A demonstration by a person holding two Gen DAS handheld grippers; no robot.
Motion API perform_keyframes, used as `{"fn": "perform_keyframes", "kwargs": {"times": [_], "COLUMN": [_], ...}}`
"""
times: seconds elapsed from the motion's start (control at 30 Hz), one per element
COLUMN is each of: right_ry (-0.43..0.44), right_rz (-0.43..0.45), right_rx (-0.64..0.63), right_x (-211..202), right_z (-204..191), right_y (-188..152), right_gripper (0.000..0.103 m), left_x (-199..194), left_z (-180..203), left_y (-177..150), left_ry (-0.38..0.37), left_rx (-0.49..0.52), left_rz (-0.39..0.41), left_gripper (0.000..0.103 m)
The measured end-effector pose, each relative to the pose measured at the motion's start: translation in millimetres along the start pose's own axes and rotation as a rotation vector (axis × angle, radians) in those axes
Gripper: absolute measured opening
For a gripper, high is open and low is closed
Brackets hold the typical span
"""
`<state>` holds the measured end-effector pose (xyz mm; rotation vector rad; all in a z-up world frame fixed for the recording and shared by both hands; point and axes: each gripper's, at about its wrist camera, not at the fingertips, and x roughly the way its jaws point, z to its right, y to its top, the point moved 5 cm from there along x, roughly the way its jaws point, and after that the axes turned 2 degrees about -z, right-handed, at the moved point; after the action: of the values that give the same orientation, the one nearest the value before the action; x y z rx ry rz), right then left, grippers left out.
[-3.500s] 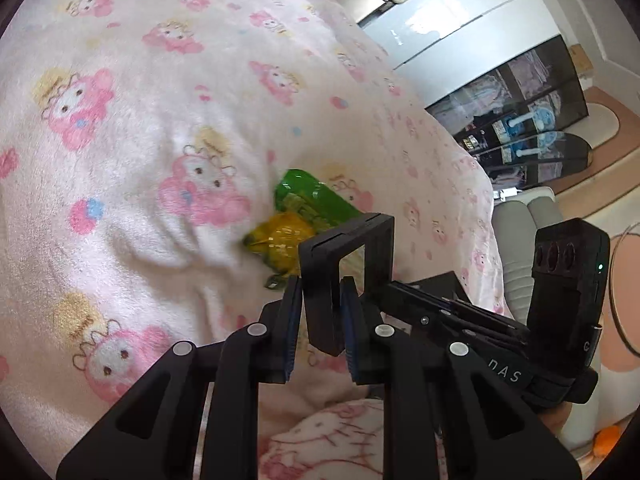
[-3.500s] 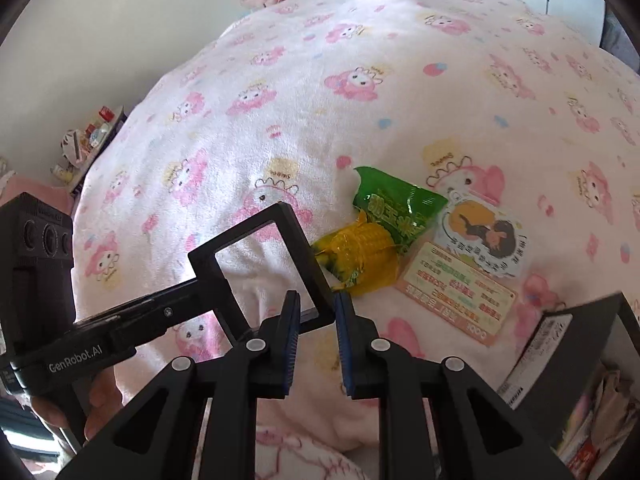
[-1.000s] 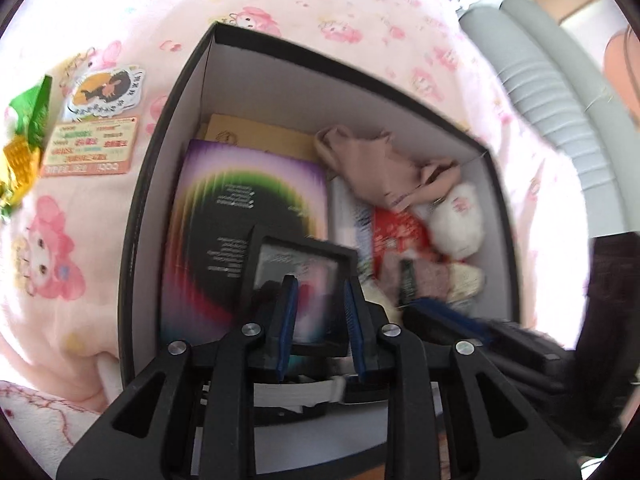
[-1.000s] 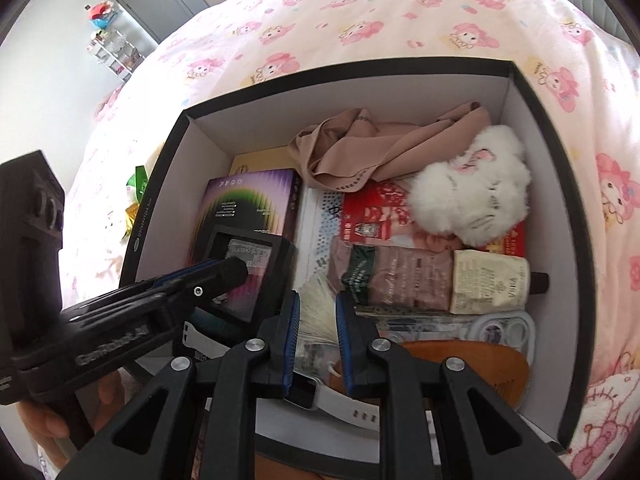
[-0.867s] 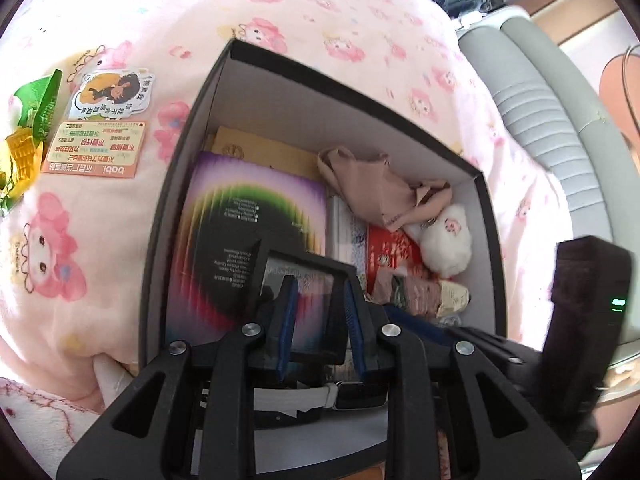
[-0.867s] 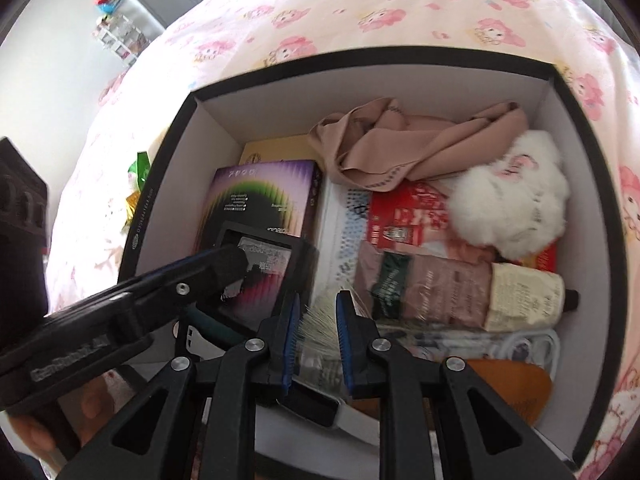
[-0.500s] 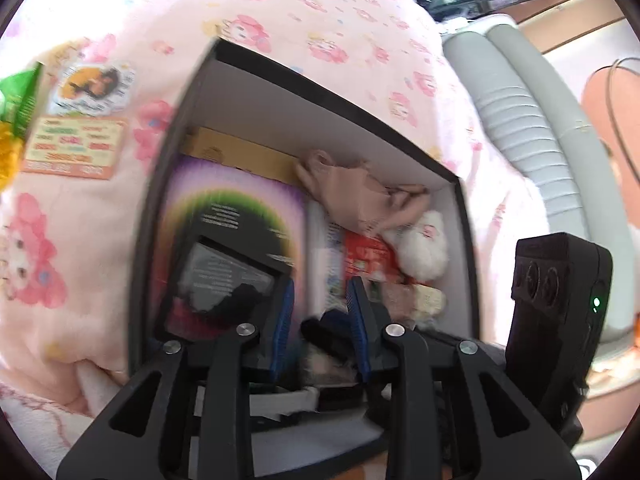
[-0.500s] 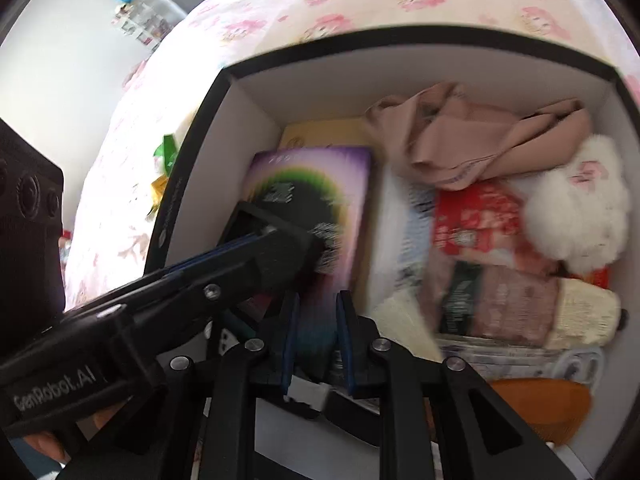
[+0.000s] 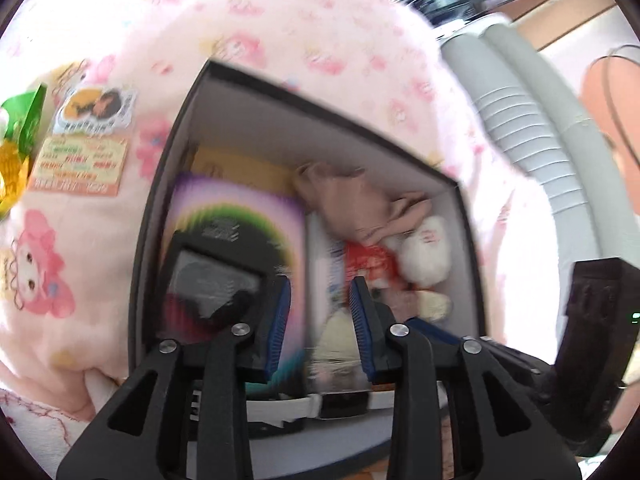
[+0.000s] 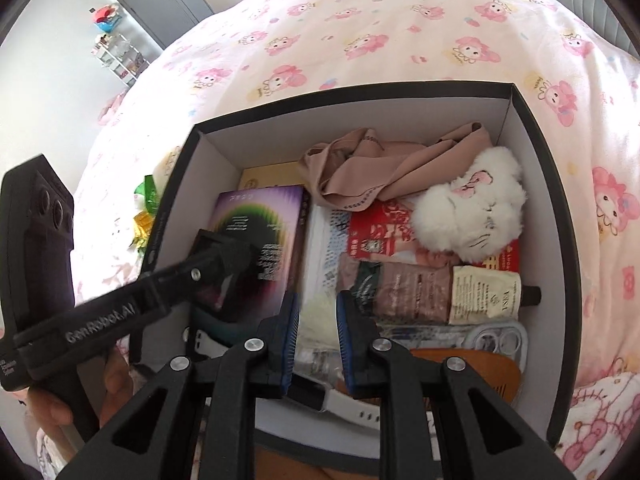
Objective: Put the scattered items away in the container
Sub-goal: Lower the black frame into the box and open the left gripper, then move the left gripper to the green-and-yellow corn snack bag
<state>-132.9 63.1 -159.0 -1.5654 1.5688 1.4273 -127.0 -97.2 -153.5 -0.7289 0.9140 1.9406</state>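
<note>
**Inspector:** Blanket (image 10: pixel 400 24), pink with cartoon print, covers the whole surface. On it sits the container (image 10: pixel 532 120), a black box with white inner walls, its four rims all in sight from the right wrist view.

**Clerk:** Room inside?

**Inspector:** Little. The floor is nearly covered: a purple booklet (image 10: pixel 260 236) along the left wall, beige cloth (image 10: pixel 384 168) against the far wall, a white plush (image 10: pixel 472 208) in the far right corner, a red packet (image 10: pixel 376 232) under it, a brown tube (image 10: pixel 420 288) lying crosswise toward the right wall. A black square frame (image 9: pixel 212 276) lies on the booklet near the left rim.

**Clerk:** Grippers?

**Inspector:** Left gripper (image 9: pixel 320 320) is over the near half of the box, fingers parted, nothing between them. Right gripper (image 10: pixel 316 324) is also over the near edge, fingers apart by a narrow gap and empty.

**Clerk:** Items outside?

**Inspector:** Three, left of the box on the blanket: a card sachet (image 9: pixel 80 156) near the left wall, a green wrapper (image 9: pixel 24 120) and a yellow wrapper (image 9: pixel 12 168) beyond it, touching each other.
</note>
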Motion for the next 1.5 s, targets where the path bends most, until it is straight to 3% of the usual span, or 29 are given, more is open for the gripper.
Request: {"fn": "perform_keyframes", "kwargs": {"times": [0.1,0.27,0.37,0.53,0.83,0.97,1.3,1.5], "right_ry": [-0.008,-0.034,-0.027,0.026,0.199,0.201,0.174,0.18], "right_rz": [0.039,0.106,0.125,0.125,0.006,-0.046,-0.231,-0.35], "right_rx": [-0.018,-0.084,-0.121,-0.215,-0.334,-0.332,-0.331,-0.279], "right_x": [-14,-53,-66,-72,-24,9,113,173], "right_z": [-9,-29,-44,-82,-176,-203,-239,-251], "right_y": [-2,-8,-13,-16,6,27,55,73], "right_gripper": [0.016,0.017,0.018,0.022,0.024,0.025,0.038,0.045], "left_x": [-15,-67,-86,-117,-161,-162,-120,-84], "left_z": [17,38,39,8,-96,-150,-265,-311], "left_y": [-5,-15,-24,-36,-28,-18,20,54], "left_ry": [-0.019,0.026,0.048,0.099,0.184,0.198,0.119,0.011], "left_rx": [0.074,0.178,0.187,0.145,-0.044,-0.131,-0.338,-0.442], "left_rz": [0.04,0.155,0.18,0.188,0.273,0.275,0.188,0.129], "left_gripper": [0.03,0.033,0.037,0.047,0.048,0.048,0.05,0.062]}}
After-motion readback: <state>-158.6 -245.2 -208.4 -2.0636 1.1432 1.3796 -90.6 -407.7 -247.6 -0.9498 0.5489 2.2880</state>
